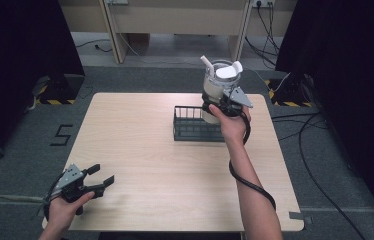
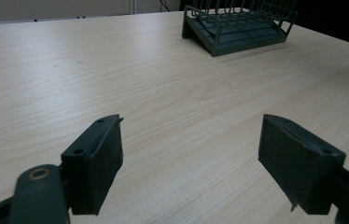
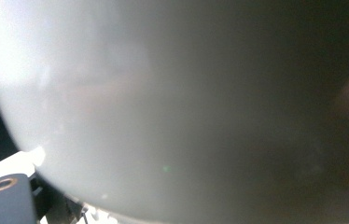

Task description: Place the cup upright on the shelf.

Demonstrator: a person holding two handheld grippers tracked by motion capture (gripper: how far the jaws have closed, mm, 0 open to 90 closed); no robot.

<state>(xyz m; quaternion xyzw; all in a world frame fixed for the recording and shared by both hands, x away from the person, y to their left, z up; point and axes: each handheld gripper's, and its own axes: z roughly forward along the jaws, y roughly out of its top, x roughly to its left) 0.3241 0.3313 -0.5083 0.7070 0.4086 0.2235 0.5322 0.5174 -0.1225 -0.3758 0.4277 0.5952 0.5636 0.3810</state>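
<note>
Jaws of right gripper (image 1: 218, 102) clamping clear jug (image 1: 220, 80) above rack (image 1: 190, 125), left gripper (image 1: 100, 181) jaws wide, empty, pale wood table (image 1: 165, 175)

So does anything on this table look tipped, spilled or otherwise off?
Nothing spilled. The right gripper holds a pale cup above the dark wire rack's far right corner. The rack sits flat on the table.
</note>
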